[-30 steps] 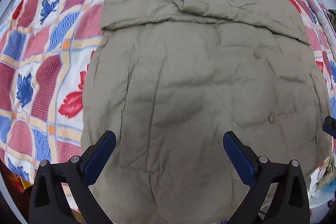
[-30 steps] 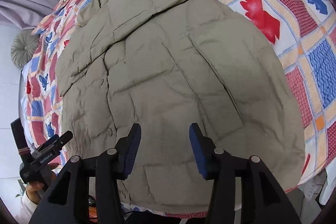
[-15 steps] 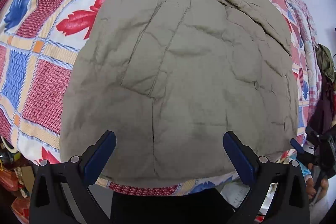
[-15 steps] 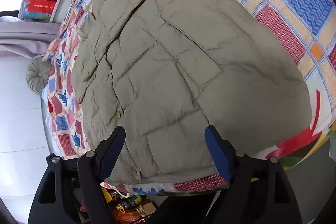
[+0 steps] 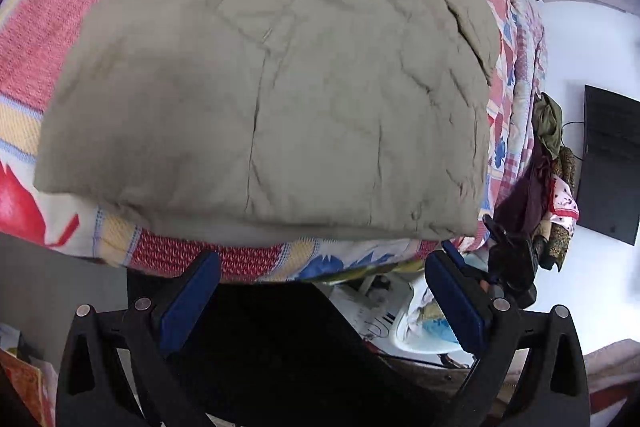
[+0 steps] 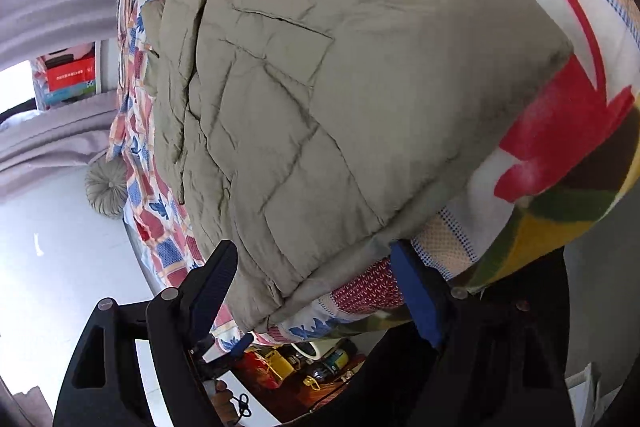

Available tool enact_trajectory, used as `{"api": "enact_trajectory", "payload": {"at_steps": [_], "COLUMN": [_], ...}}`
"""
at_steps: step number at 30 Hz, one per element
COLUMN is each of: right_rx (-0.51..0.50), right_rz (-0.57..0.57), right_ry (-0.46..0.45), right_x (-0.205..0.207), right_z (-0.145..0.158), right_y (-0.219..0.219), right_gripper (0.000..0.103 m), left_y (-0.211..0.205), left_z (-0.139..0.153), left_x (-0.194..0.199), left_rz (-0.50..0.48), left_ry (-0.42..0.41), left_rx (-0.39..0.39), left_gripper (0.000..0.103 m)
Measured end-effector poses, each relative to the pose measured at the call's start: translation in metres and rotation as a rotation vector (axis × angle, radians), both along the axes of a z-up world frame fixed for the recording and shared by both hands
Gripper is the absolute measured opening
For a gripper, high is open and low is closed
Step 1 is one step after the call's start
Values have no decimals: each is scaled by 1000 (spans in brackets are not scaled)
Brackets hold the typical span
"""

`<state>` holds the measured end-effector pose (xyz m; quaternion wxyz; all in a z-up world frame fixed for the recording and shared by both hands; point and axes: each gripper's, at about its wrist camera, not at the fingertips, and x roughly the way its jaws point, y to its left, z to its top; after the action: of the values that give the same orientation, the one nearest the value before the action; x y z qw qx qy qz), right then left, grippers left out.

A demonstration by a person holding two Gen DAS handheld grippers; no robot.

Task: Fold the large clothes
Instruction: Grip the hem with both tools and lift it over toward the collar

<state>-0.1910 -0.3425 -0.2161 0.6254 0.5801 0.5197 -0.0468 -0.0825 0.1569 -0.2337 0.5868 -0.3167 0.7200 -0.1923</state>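
Both views have slid back to the near hem of the olive quilted jacket (image 5: 272, 87), which lies flat on the patchwork bedspread (image 5: 36, 39). My left gripper (image 5: 320, 291) and right gripper (image 6: 320, 287) stand wide apart, gripping nothing, just short of that hem.

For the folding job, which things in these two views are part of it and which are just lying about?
Part of the job:
- khaki quilted padded jacket, flat on the bed
- patterned red, blue and white bedspread, the work surface

Lying about:
- round grey pleated cushion
- pile of dark and floral clothes
- black flat panel
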Motion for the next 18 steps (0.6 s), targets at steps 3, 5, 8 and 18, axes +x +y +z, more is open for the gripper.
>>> {"api": "enact_trajectory", "payload": {"at_steps": [3, 5, 8, 18], "right_rx": [12, 23, 74, 172], "right_rz": [-13, -25, -62, -98], "right_ry": [14, 22, 28, -82], "right_x": [2, 5, 10, 38], "right_z": [-12, -19, -29, -26], "right_y": [2, 3, 5, 6], "right_gripper": [82, 82, 82, 82], "left_y": [-2, -5, -10, -15], "left_z": [-14, -22, -31, -27], "left_x": [-2, 3, 10, 34], "left_rz": [16, 42, 93, 177], "left_ry": [19, 15, 12, -53], "left_rx": [14, 17, 24, 8], "left_gripper": [102, 102, 102, 102]}}
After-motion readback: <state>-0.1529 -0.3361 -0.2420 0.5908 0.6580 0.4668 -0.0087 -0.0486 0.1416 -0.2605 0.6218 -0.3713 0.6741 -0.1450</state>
